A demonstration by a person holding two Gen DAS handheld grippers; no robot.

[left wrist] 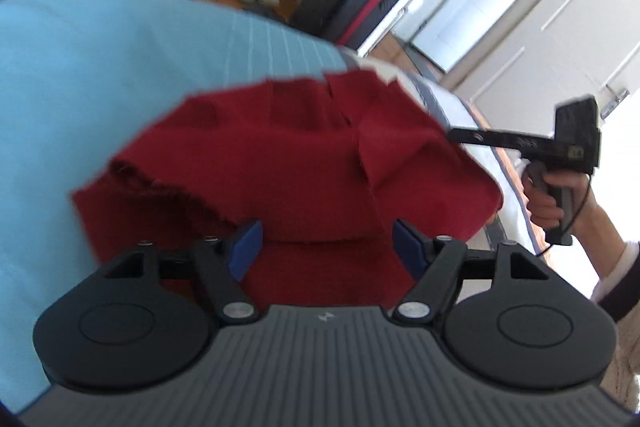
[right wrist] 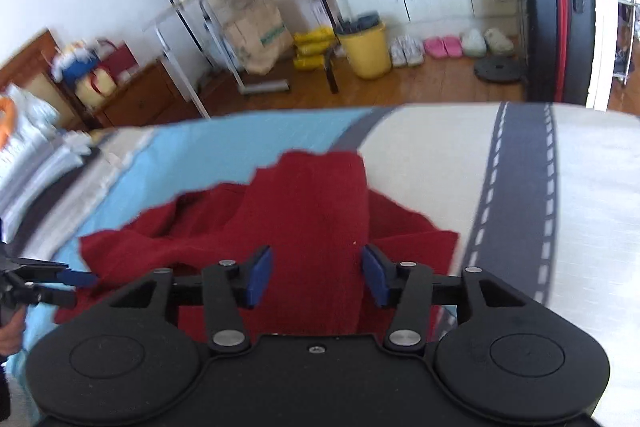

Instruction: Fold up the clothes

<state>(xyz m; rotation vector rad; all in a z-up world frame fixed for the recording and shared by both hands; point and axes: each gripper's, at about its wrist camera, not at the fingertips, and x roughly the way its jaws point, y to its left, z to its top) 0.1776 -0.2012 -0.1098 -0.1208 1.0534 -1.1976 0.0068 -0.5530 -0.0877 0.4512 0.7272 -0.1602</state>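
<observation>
Our left tool (left wrist: 326, 247) and right tool (right wrist: 317, 275) both hover with blue pads spread apart, released, gripping nothing. Just beyond them the red garment (left wrist: 280, 163) lies crumpled on the bed (right wrist: 420, 163). Farther off stand a yellow bin (right wrist: 370, 53) and a black suitcase (right wrist: 556, 27).

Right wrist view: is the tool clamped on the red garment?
No. The right tool has its blue pads spread apart, and the red garment lies loose on the bed beyond them, unpinched.
</observation>
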